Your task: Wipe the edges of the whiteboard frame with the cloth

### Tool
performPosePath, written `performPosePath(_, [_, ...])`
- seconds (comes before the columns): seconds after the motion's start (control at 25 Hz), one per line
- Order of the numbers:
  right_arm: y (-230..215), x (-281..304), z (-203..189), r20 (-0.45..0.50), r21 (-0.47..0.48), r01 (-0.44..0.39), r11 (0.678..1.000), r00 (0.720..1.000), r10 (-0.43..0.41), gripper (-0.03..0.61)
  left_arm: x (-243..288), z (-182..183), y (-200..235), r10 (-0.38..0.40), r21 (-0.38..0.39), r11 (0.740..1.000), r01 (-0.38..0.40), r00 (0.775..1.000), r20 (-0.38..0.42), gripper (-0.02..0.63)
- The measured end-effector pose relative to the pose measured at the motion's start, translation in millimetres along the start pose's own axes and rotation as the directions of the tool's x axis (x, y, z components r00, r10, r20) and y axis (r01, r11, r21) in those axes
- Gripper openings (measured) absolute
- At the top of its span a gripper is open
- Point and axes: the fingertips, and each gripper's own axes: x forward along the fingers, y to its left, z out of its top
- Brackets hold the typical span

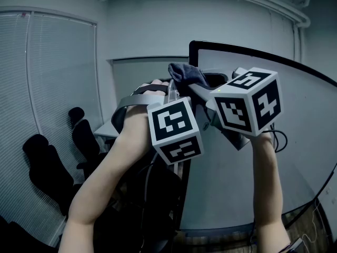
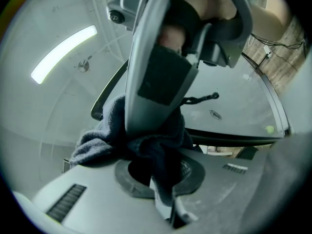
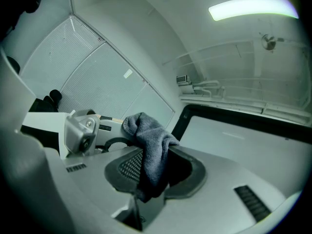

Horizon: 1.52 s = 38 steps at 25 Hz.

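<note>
A dark grey cloth (image 1: 186,74) is bunched at the top left corner of the whiteboard's black frame (image 1: 192,50). Both grippers are raised there and meet on it. My left gripper (image 1: 174,87) is shut on the cloth (image 2: 146,147), which fills the gap between its jaws. My right gripper (image 1: 202,90) is shut on the cloth (image 3: 152,150) too, a fold standing up above its pads. In the left gripper view the right gripper's finger (image 2: 155,77) crosses over the cloth. In the right gripper view the left gripper (image 3: 81,131) sits just left of the cloth, and the frame corner (image 3: 187,113) lies behind.
The whiteboard surface (image 1: 295,120) stretches to the right, with a black cable (image 1: 280,139) hanging against it. Black office chairs (image 1: 46,168) and a table (image 1: 107,128) stand at the lower left by the window blinds (image 1: 52,88). A ceiling light (image 3: 253,8) glows overhead.
</note>
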Motion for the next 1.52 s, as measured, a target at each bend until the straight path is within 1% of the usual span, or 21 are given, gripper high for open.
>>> performPosePath(0.48, [13,1,-17,-0.032,-0.005,-0.004,1.000,0.999,0.004,0.097,-3,-6,-22,-0.027,0.001,1.000,0.027,1.000,0.005,0.026])
performPosePath(0.8, [19,0,-28,-0.035,0.015,-0.014,1.000,0.999,0.014,0.097,-3,-8,-36,-0.052,0.011,0.999,0.052,0.999,0.004,0.026])
performPosePath(1.52, [34,1,-51,-0.037,0.045,-0.034,0.998,0.999,0.036,0.097,-3,-15,-65,-0.076,0.016,0.997,0.076,0.997,-0.003,0.026])
